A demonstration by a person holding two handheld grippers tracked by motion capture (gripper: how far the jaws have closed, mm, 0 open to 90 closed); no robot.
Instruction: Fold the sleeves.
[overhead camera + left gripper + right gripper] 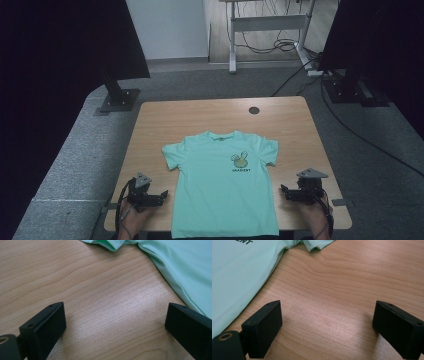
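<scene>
The mint-green short-sleeved cotton T-shirt lies flat, print side up, at the centre of the light wood-grain table; its long axis runs 12 to 6 o'clock, collar at 12, hem overhanging the near edge; the left gripper rests just beside it at 9 o'clock, the right gripper at 3 o'clock, equally near; both are released, jaws wide apart over bare wood, grasping nothing.

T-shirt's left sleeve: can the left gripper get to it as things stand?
Probably yes. The left gripper is open beside the T-shirt, with bare table up to the sleeve.
</scene>
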